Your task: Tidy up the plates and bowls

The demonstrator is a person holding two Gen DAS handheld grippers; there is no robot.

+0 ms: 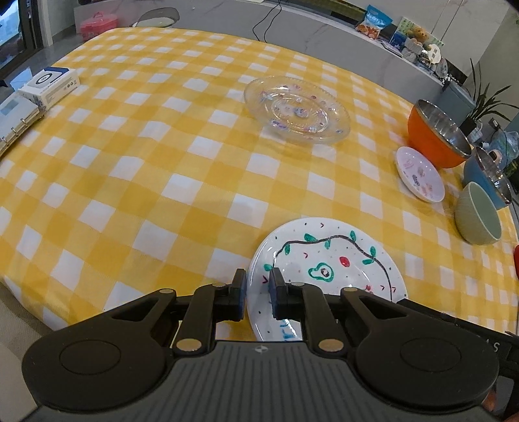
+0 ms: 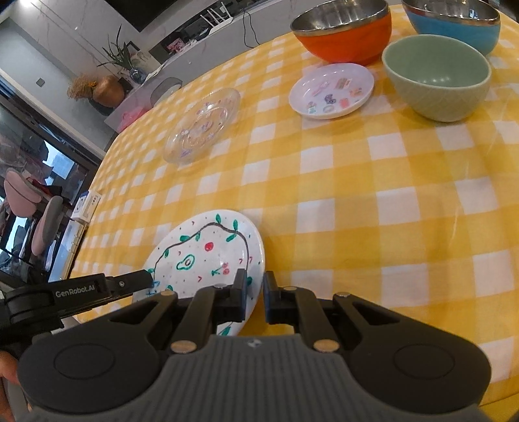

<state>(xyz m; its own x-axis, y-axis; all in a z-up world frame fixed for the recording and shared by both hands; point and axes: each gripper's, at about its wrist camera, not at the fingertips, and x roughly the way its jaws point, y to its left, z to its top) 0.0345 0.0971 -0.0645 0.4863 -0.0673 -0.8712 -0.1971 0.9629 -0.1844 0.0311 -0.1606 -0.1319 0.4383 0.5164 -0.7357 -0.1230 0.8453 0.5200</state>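
Two grippers clamp one white painted plate (image 1: pixel 327 272) at lower centre: the left gripper (image 1: pixel 258 293) grips its left rim, the right gripper (image 2: pixel 253 297) its right rim. Upper right in the right wrist view, the orange bowl (image 2: pixel 343 32), blue bowl (image 2: pixel 454 22) and green bowl (image 2: pixel 438 74) stand empty, with a small pink dish (image 2: pixel 331 91) beside them; the glass plate (image 2: pixel 202 125) lies apart.

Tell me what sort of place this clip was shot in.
Most likely a home dining or living area: a table under a yellow checked tablecloth, a marble-look counter with snack bags and cables, and a potted plant beside a bronze vase.
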